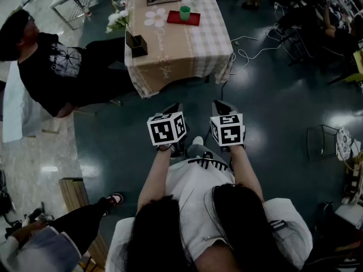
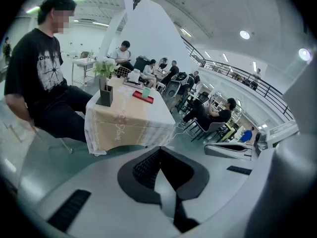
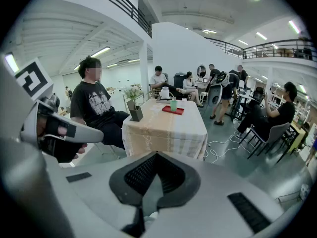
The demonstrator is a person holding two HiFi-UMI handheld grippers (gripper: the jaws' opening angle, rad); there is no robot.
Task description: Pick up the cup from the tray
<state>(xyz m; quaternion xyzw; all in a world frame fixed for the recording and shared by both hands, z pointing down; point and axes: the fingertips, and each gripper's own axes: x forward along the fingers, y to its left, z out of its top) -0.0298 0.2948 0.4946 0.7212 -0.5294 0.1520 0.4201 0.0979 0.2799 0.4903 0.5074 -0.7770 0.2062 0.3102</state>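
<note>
Green cup [image 1: 185,12] on red tray [image 1: 193,20] atop distant table [image 1: 181,47]

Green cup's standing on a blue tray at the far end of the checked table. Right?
Not quite: the tray is red, not blue. The head view shows the green plastic cup standing on the flat red tray at the far end of the checked-cloth table.
</note>
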